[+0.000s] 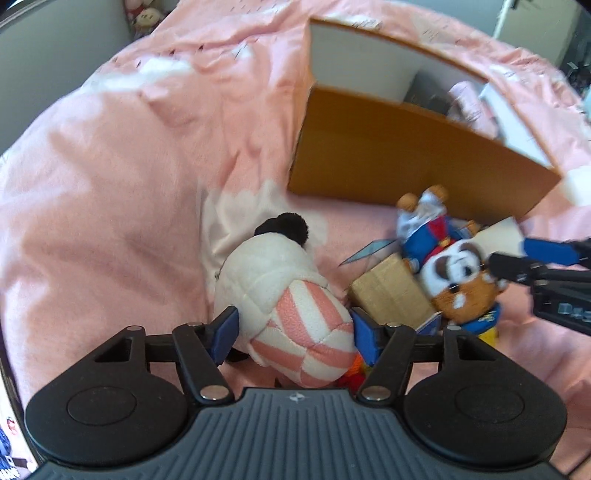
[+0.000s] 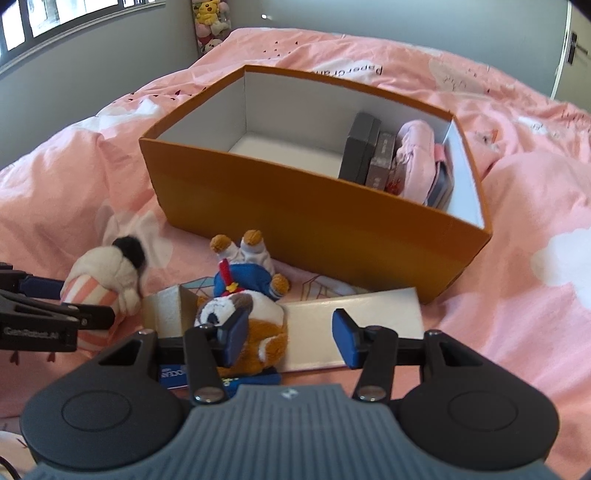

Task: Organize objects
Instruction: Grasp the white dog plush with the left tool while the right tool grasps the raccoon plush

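Observation:
A cream plush toy with pink stripes and a black pom-pom sits between the blue pads of my left gripper, which press on both its sides. The right wrist view shows the same plush toy in the left gripper at the far left. A bear plush in a blue outfit lies head-down across a small cardboard box. My right gripper stands open just over it, its left pad in front of the bear's head, nothing pinched. Behind stands the open orange box.
The orange box holds dark flat boxes and a pink item at its right end; its left half shows bare white floor. A white flat box lies before it. Everything rests on a rumpled pink duvet. Plush toys are stacked at the far wall.

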`<state>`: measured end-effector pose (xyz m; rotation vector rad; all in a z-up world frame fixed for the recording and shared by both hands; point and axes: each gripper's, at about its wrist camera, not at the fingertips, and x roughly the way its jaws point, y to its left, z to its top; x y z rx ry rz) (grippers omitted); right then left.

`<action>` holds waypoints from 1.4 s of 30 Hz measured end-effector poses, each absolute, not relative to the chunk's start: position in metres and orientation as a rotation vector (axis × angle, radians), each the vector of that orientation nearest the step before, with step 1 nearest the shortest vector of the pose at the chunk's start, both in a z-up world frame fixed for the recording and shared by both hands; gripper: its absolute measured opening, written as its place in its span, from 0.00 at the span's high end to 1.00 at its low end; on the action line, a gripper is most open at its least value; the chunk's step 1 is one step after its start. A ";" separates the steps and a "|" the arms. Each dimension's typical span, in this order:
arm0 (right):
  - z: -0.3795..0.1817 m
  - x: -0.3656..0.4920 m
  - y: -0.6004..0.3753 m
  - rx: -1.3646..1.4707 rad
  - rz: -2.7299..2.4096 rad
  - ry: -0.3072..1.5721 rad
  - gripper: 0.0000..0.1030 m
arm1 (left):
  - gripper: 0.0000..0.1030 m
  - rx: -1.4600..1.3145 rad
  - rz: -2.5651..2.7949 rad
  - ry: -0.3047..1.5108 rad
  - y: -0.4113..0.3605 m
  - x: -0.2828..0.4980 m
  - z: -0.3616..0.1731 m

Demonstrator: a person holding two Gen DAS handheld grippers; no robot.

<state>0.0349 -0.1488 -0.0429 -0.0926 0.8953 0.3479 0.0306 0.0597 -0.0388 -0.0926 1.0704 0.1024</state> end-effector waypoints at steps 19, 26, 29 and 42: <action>-0.046 0.045 -0.150 -0.050 0.358 0.924 0.52 | 0.22 -0.301 -0.002 1.040 0.087 0.053 -0.047; -0.043 0.050 -0.147 -0.050 0.382 0.933 0.52 | 0.23 -0.246 0.097 1.162 0.083 0.048 -0.045; -0.040 0.054 -0.147 -0.027 0.402 0.943 0.52 | 0.23 -0.194 0.149 1.177 0.082 0.048 -0.040; -0.058 0.079 -0.151 0.126 0.452 1.069 0.50 | 0.23 -0.240 0.191 1.198 0.088 0.051 -0.042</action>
